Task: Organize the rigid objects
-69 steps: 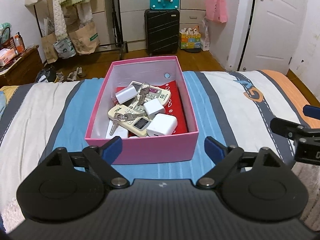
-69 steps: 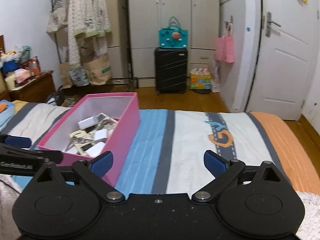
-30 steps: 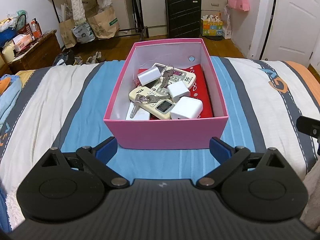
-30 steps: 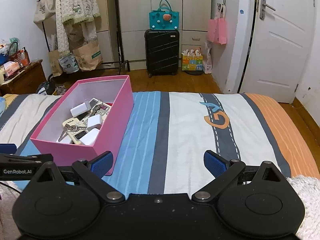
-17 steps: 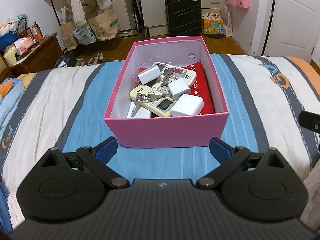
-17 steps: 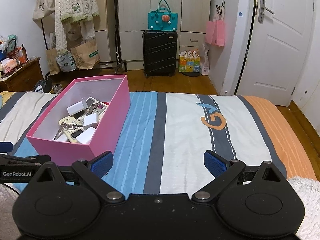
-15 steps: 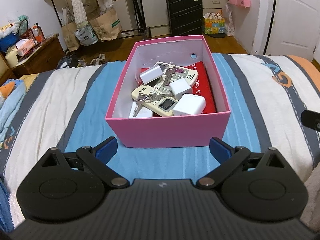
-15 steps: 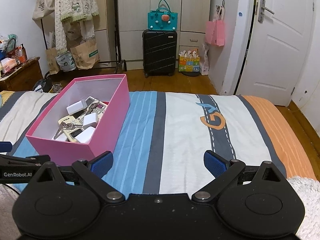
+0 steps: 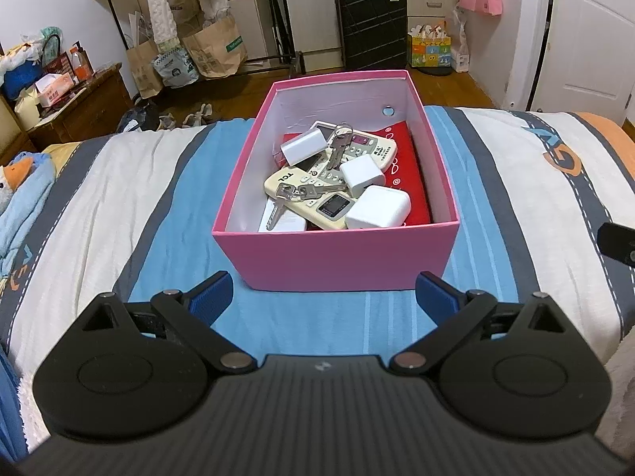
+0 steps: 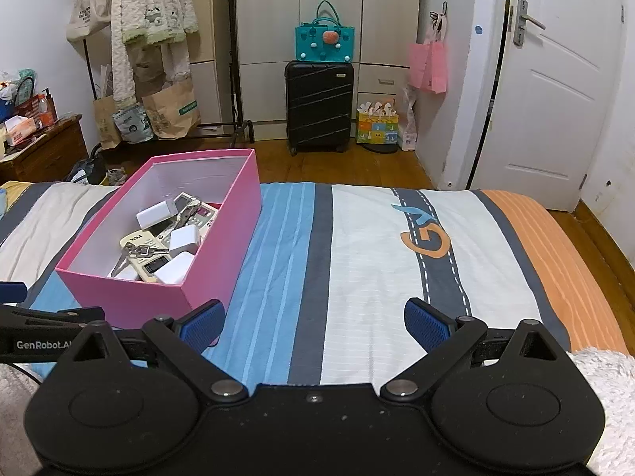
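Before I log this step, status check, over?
Both tools open, empty. Left tool facing pink box; chargers, keys, remotes inside. Right tool over bedsheet. Nothing blocking.

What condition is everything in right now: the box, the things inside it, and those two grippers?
pink box: open, no lid, upright on the bed
chargers: loose in the box, lying on the remotes
remotes: lying flat, overlapping
keys: resting on a remote
left gripper: open, holds nothing
right gripper: open, holds nothing
suitcase: upright, closed
door: closed

box point(image 9: 337, 254) on bed point(image 9: 516, 182), remotes point(image 9: 313, 194), keys point(image 9: 293, 192), perhaps chargers point(image 9: 377, 208) inside, suitcase point(image 9: 371, 27) behind
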The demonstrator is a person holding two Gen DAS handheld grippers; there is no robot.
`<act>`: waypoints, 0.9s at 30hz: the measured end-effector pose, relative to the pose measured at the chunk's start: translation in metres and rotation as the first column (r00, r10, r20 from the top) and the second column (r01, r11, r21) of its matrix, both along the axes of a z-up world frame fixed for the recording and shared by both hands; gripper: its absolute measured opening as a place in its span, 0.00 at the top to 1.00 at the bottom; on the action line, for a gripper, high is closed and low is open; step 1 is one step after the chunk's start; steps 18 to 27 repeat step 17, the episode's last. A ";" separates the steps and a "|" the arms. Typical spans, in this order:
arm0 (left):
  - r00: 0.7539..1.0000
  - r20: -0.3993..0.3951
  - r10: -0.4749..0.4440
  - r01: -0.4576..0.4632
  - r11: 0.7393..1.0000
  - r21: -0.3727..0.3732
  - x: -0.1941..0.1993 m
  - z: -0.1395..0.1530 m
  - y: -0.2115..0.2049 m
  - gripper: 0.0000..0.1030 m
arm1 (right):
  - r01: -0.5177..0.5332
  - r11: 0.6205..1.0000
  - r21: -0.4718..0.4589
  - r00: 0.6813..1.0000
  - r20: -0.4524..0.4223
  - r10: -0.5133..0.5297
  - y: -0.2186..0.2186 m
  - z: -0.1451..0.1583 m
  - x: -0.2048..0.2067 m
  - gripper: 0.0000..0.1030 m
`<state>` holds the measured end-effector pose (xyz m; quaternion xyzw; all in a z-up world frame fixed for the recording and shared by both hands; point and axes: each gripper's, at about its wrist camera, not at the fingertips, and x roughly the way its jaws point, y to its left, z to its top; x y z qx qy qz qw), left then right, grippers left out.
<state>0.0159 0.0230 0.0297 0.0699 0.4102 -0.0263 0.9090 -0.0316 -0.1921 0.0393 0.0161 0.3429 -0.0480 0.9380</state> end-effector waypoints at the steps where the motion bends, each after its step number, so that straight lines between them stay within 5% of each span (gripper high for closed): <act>1: 1.000 0.003 -0.001 0.001 1.000 0.004 0.000 0.000 0.000 0.03 | 0.003 1.000 -0.001 1.000 0.000 -0.003 0.001 0.000 0.000 0.04; 27: 1.000 0.016 0.010 -0.010 1.000 0.003 -0.003 0.000 0.002 0.03 | 0.019 1.000 -0.008 1.000 -0.001 -0.019 0.002 -0.002 0.002 0.04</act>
